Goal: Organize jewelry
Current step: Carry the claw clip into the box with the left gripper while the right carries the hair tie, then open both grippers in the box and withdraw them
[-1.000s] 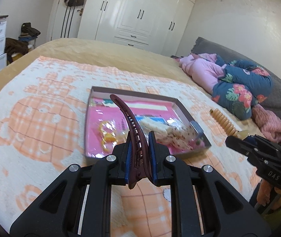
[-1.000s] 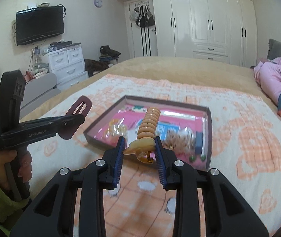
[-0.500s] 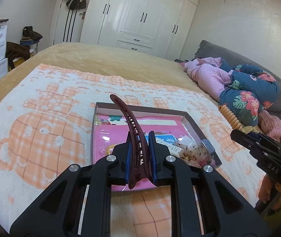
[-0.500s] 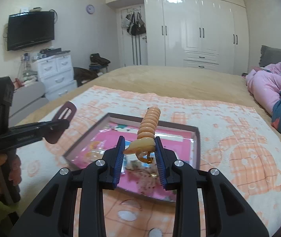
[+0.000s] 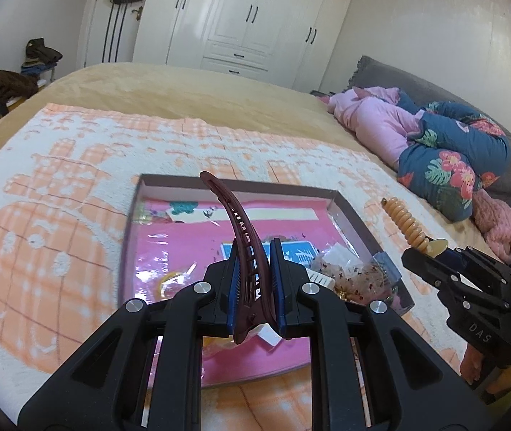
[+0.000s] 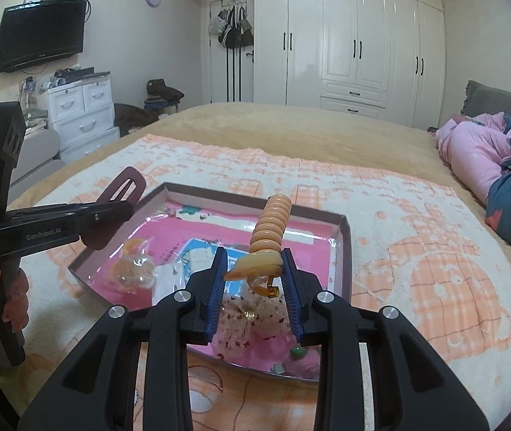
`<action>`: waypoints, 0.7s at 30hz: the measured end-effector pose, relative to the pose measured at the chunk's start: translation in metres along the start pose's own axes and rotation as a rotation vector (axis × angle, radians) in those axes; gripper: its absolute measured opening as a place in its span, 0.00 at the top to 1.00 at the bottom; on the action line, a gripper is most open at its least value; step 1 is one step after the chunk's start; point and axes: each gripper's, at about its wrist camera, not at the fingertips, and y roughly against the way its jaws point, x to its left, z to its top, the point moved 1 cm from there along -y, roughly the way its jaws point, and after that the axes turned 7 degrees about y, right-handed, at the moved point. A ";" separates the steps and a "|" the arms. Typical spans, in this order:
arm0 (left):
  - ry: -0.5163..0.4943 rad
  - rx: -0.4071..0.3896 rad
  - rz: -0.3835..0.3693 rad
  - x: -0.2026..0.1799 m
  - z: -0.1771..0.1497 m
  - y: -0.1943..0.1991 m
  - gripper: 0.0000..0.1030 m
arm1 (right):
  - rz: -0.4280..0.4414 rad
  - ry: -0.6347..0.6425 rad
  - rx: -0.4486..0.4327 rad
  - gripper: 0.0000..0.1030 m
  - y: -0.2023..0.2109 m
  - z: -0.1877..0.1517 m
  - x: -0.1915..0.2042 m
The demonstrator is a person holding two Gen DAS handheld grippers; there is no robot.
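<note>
Left wrist view showed a shallow tray (image 5: 349, 212) with dark card walls and a glossy pink floor lying on the towel (image 5: 58, 222). Along its near edge lay a clear bag (image 5: 352, 274) of speckled bits and a white tag; near its left wall sat a yellow ring, blurred. In the right wrist view the same tray (image 6: 343, 251) held a clear bubble pouch (image 6: 134, 273) toward its left corner and a green-and-pink piece at the near right corner.

The left gripper (image 5: 254, 285) had its blue ribbed pads pinched on a maroon clip (image 5: 241, 237), a long curved, slotted plastic piece standing over the tray. The right gripper (image 6: 254, 287) was clamped on a tan clip (image 6: 268, 240), a ribbed, bead-like stack with an amber hook, also above the tray.

The towel was white terry with orange checks, spread on a tan bedspread (image 6: 273, 125). White wardrobes (image 6: 356, 36) lined the far wall, and a TV (image 6: 41, 34) hung above white drawers (image 6: 83, 111).
</note>
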 end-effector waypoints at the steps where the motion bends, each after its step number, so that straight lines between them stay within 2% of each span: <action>1: -0.001 0.004 0.001 -0.001 -0.001 -0.003 0.91 | 0.000 0.001 0.006 0.72 -0.002 -0.002 0.000; 15: -0.039 0.095 -0.019 -0.009 -0.020 -0.037 0.91 | 0.042 -0.051 0.119 0.71 -0.036 -0.031 0.001; 19: -0.040 0.090 -0.010 -0.009 -0.021 -0.033 0.91 | 0.050 -0.054 0.108 0.70 -0.031 -0.032 0.003; 21: -0.036 0.082 -0.007 -0.009 -0.021 -0.028 0.85 | 0.044 -0.047 0.091 0.65 -0.023 -0.032 0.005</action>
